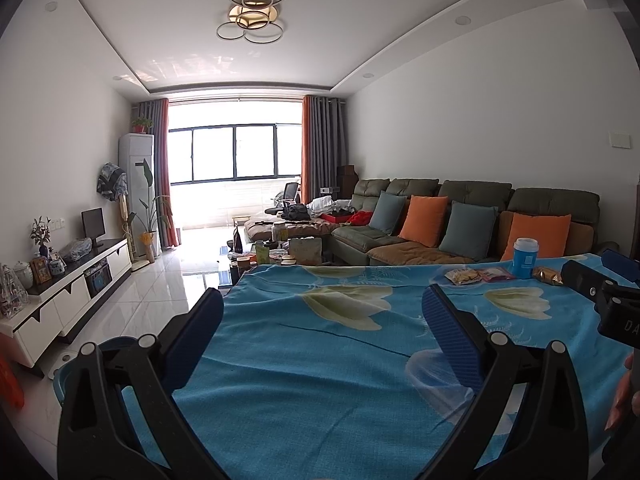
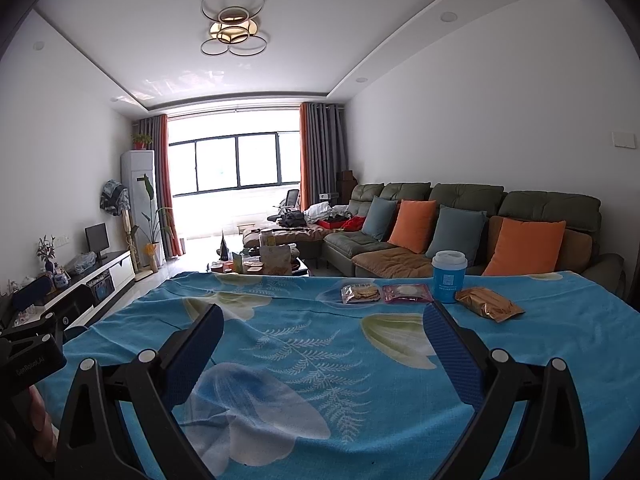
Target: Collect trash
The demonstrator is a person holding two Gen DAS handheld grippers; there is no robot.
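left gripper (image 1: 322, 328): jaws spread, empty.
right gripper (image 2: 322, 336): jaws spread, empty.
trash: 3 flat snack packets — clear biscuit wrapper (image 2: 360, 293), pink pouch (image 2: 407, 293), gold foil bag (image 2: 489, 303) — far edge of blue floral tablecloth (image 2: 304, 360).
risk: tall blue paper cup with white lid (image 2: 449, 276) sits between packets; a reaching finger could tip it. Thin packets may slide or snag cloth.

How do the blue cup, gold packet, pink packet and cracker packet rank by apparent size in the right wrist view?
1. blue cup
2. gold packet
3. pink packet and cracker packet: look alike, left unranked.
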